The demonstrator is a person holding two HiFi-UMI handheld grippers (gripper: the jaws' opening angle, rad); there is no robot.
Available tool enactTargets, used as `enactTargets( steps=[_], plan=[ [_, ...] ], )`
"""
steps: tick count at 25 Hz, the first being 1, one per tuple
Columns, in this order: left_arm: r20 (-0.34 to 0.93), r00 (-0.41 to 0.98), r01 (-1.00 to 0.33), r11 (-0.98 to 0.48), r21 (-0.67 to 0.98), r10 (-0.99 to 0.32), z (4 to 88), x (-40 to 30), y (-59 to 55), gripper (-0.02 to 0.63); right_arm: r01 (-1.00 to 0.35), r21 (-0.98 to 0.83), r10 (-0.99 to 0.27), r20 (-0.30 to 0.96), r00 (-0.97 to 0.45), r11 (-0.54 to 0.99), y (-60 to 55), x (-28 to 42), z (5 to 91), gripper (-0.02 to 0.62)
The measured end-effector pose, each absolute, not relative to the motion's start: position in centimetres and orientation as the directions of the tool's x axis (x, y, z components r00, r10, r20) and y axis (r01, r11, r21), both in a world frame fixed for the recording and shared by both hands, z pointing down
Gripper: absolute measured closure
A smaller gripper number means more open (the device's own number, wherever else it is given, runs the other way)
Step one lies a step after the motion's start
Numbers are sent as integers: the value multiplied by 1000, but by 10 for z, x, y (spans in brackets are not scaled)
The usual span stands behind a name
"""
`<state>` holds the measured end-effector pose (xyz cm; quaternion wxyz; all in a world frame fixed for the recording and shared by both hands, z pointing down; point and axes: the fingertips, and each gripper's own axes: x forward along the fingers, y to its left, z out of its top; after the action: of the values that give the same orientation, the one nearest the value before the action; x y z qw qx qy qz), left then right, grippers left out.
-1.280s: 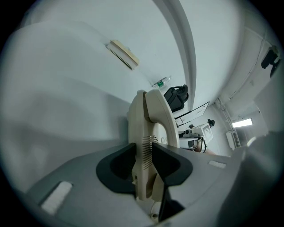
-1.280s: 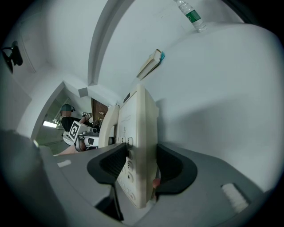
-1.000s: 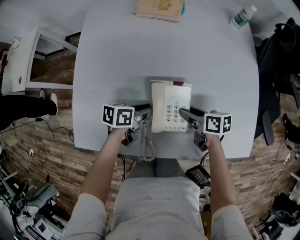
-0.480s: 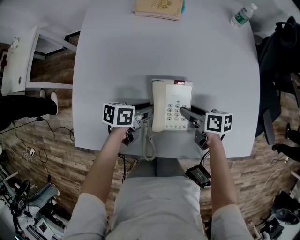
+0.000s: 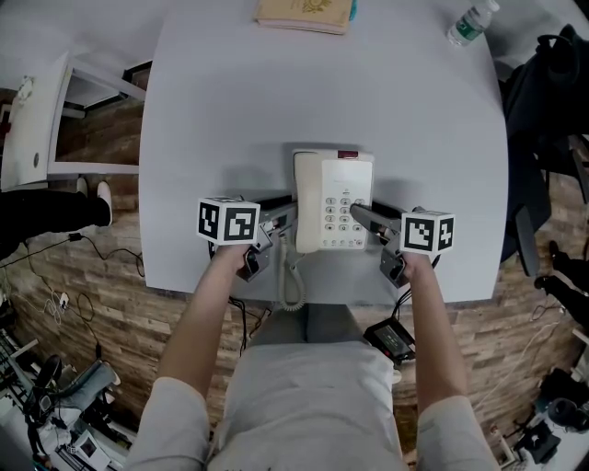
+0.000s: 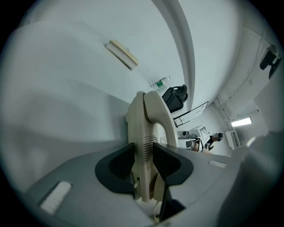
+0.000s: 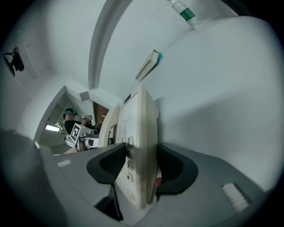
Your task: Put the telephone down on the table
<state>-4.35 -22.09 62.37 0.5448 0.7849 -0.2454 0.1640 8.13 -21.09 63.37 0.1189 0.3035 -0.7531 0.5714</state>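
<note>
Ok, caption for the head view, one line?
Telephone on the table: left gripper with jaws just opening round it, right gripper gripping its other side.

Both arms [image 5: 204,317] reach forward, side by side. The left gripper [image 5: 279,224] has just been opening its jaws, which now loosely flank the telephone's [image 5: 331,198] edge. The right gripper [image 5: 361,215] clamps the opposite edge.

Bright even light; fisheye-warped, dark-vignetted edges

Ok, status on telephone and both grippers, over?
Left gripper jaws just been opening, telephone edge between them. Right gripper shut on opposite edge. Telephone looks down on table. Nothing in the way; book, bottle far off.
</note>
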Motion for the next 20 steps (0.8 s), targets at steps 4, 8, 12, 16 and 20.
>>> enactTargets(
  steps=[4,8,12,16,20],
  plan=[
    [525,823,-567,-290,771,-215,623,-44,-222,460,-604,-781,-317,540,-780,158,-211,81,634,367],
    [527,825,-565,-273,779,-205,624,-46,-219,460,-611,-777,-311,549,-776,152,-210,83,632,371],
    [534,820,-572,-274,773,-205,625,-48,-218,457,-609,-778,-312,546,-777,154,-209,85,630,377],
    [541,815,-579,-270,769,-208,626,-51,-219,456,-616,-770,-320,549,-772,167,-212,87,626,387],
    [549,807,-590,-269,762,-215,626,-56,-219,463,-623,-763,-320,555,-768,172,-212,88,625,393]
  ],
)
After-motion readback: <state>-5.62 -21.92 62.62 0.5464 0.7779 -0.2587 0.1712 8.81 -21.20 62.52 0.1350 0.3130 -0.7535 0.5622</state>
